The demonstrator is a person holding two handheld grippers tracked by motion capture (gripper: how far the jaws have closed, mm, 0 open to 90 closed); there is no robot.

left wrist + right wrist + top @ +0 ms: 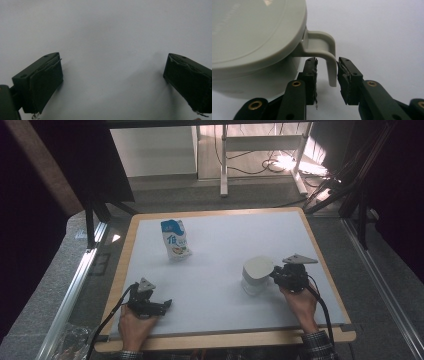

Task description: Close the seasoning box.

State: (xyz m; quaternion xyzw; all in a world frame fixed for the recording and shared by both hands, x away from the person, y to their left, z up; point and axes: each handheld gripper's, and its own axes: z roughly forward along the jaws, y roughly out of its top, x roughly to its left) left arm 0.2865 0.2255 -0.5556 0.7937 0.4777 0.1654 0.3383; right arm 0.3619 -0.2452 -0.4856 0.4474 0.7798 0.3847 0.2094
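The right tongs (327, 72) stand slightly apart around the handle (331, 65) of the grey mug (257, 274) — not clamped. Best squeeze squarely on that handle, low down. The left tongs (112, 82) gape wide over bare table (225, 240) — idle.

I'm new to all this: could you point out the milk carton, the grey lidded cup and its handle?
carton (175, 240): high view, on its printed front.
cup (249, 32): right gripper view, on the lid.
handle (331, 62): right gripper view, on the upright bar between the tool's jaws.
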